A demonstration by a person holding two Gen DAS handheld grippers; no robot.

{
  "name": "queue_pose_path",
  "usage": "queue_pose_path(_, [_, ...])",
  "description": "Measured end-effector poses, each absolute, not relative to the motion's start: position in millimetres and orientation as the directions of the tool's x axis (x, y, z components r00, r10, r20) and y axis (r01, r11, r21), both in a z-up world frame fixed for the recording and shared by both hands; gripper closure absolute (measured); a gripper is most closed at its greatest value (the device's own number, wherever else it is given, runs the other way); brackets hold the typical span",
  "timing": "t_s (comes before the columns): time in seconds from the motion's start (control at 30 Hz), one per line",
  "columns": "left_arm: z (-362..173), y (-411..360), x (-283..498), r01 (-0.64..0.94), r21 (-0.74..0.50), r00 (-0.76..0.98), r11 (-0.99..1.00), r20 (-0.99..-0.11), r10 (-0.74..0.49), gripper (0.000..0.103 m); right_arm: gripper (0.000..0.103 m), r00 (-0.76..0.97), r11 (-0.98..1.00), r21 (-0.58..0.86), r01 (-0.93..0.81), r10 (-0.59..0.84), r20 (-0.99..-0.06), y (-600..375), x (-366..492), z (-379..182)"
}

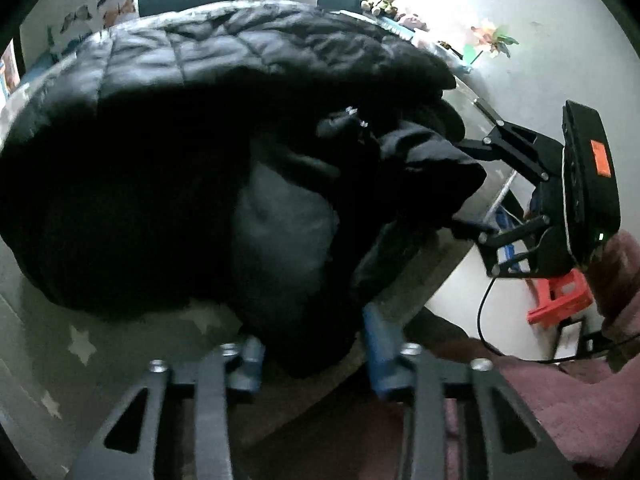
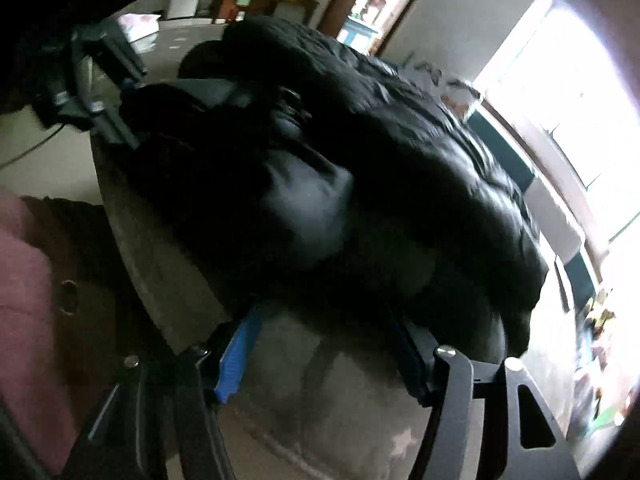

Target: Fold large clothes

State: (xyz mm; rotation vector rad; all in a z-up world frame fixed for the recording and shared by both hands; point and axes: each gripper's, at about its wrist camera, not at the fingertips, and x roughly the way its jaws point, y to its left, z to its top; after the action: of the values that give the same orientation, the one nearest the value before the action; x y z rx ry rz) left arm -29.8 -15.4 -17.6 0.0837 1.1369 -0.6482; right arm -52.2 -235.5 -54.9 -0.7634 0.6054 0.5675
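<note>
Where black jacket (image 1: 168, 184) swallows fingertips, grip unclear: left fingers (image 1: 378, 344), right fingers (image 2: 236, 356) spread apart

Your left gripper (image 1: 312, 344) has black metal linkage arms with triangular cut-outs and silver round screws at the joints, and its fingers (image 1: 378, 344) carry blue ribbed pads. At three o'clock in the left wrist view, your right gripper (image 1: 466, 186) shows a black body with an orange label (image 1: 600, 158), a small green light and a thin black cable (image 1: 482, 312) hanging from it. Your sleeve (image 1: 618, 272) at four o'clock is of dusty pink, fuzzy cloth.
</note>
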Motion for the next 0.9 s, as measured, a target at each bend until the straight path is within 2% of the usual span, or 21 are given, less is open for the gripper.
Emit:
queue_pose_path(0.1, [4.5,-13.1,-30.8,0.542,-0.228,0.310,0.809,-0.840,-0.445,0.080,0.032,0.723,0.548,-0.523,-0.653,0.243,-0.647,-223.3,-55.7,-55.8])
queue_pose_path(0.4, [60.0,-14.0,-4.6,0.573,-0.198,0.399,0.795,-0.780,-0.482,0.083,0.031,0.751,0.479,-0.591,-0.649,0.279,-0.599,-212.9,-62.1,-48.3])
queue_pose_path(0.67, [55.2,-8.5,-8.6,0.585,-0.217,0.385,0.781,-0.774,-0.504,0.083,0.031,0.741,0.605,-0.483,-0.633,0.294,-0.603,-202.9,-25.4,-44.4])
queue_pose_path(0.73, [49.2,-7.1,-17.7,0.593,-0.210,0.385,0.777,-0.774,-0.503,0.082,0.046,0.723,0.625,-0.441,-0.644,0.311,-0.617,-198.9,-17.9,-39.5])
queue_pose_path(0.77, [44.1,-8.8,-21.1,0.598,-0.208,0.387,0.774,-0.771,-0.506,0.078,0.048,0.712,0.637,-0.416,-0.649,0.316,-0.627,-202.5,-15.5,-36.5])
queue_pose_path(0.83, [42.4,1.8,-33.7,0.611,-0.218,0.389,0.761,-0.754,-0.529,0.071,0.061,0.682,0.673,-0.339,-0.657,0.340,-0.647,-208.2,-8.1,-24.8])
queue_pose_path(0.9, [42.7,14.9,-45.3,0.612,-0.210,0.417,0.762,-0.733,-0.537,0.052,0.066,0.663,0.705,-0.271,-0.655,0.364,-0.654,-213.0,0.9,-12.0])
